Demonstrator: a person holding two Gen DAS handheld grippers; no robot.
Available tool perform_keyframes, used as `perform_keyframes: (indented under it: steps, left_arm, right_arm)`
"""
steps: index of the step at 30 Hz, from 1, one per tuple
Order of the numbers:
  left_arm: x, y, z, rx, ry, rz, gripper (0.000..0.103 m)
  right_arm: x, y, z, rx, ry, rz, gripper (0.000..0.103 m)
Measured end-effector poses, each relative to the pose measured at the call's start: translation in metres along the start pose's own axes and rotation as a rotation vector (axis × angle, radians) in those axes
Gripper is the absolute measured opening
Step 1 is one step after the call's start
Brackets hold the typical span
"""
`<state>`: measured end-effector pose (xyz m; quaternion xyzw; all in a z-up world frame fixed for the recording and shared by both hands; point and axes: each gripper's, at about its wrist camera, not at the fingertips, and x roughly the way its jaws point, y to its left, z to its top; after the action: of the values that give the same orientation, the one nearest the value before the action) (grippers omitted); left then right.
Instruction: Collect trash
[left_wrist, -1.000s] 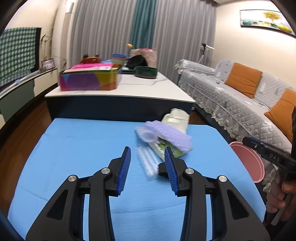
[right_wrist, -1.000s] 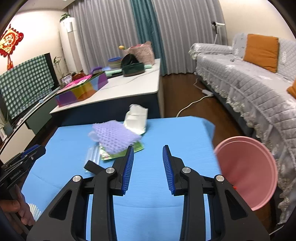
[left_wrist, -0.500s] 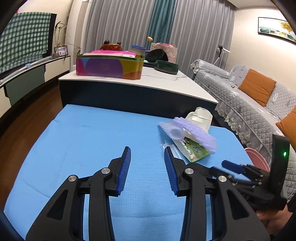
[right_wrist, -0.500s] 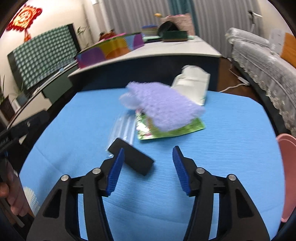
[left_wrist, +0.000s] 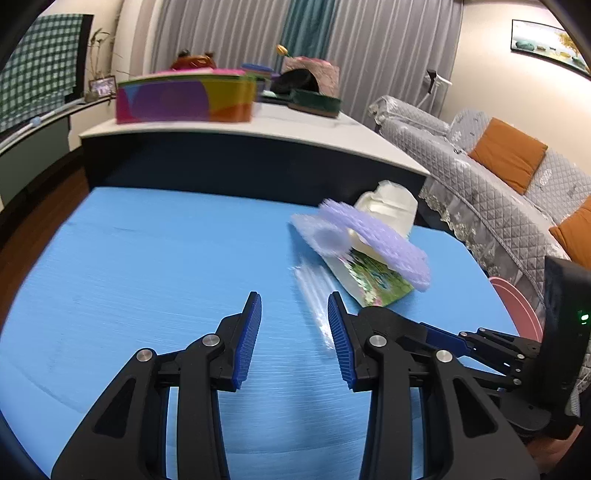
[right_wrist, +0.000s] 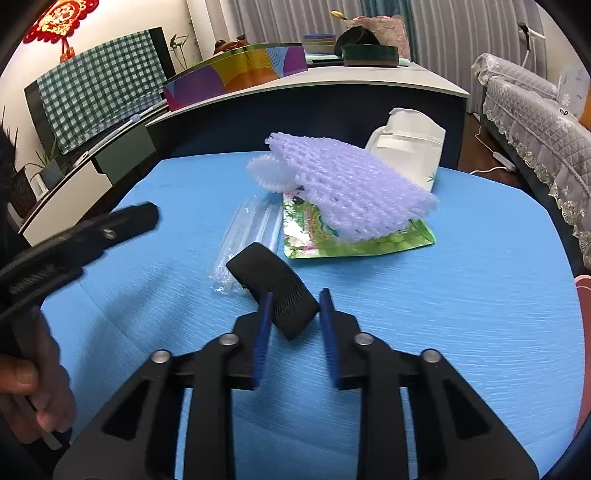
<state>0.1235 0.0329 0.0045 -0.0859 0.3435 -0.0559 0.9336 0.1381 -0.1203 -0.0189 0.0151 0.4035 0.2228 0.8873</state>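
Observation:
On the blue table (right_wrist: 480, 295) lies a pile of trash: a purple foam net (right_wrist: 351, 192) over a green printed pouch (right_wrist: 369, 243), a white bag (right_wrist: 410, 144) behind, and a clear plastic wrapper (right_wrist: 243, 236) to the left. A black block (right_wrist: 273, 280) lies in front of the wrapper. My right gripper (right_wrist: 296, 295) is closing on the block's near end, and its blue pads touch both sides. My left gripper (left_wrist: 293, 299) hovers open over bare table with nothing between its fingers. The wrapper (left_wrist: 314, 291) lies just beyond its right fingertip, left of the foam net (left_wrist: 373, 240).
A pink bin (left_wrist: 517, 310) stands off the table's right edge. Behind the table a dark counter (left_wrist: 258, 162) carries a colourful box (left_wrist: 184, 99) and bowls. A grey sofa (left_wrist: 498, 192) with orange cushions fills the right. A hand (right_wrist: 29, 391) holds the left gripper.
My right gripper came down toward the black block, spread wide, then closed around it. My left gripper sank lower over the table, so the trash pile now sits further right in its view.

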Motion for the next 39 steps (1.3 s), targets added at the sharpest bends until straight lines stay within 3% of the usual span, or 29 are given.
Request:
perform_keyframes:
  steps: [11,15,19,32,39]
  left_arm:
    - [0.051,-0.018,-0.016,-0.034,0.156,0.0,0.037]
    - [0.055,-0.024,-0.017,-0.02,0.169,0.012,0.01]
    - [0.051,-0.026,-0.015,-0.014,0.155,0.027,0.003]
    - [-0.003,-0.04,-0.006,0.048,0.037,0.09,0.002]
    - [-0.038,-0.064,-0.001,0.116,-0.052,0.071,0.002]
  right_arm:
    - [-0.028,-0.033,-0.003,0.043,-0.036,-0.054,0.021]
    - [-0.035,-0.043,-0.004,0.054,-0.048,-0.078,0.021]
    - [-0.043,-0.049,0.0,0.062,-0.07,-0.107,0.021]
    - [-0.092,-0.057,0.003,0.105,-0.181,-0.18,0.021]
    - [-0.124,-0.069,-0.005,0.139,-0.222,-0.217,0.021]
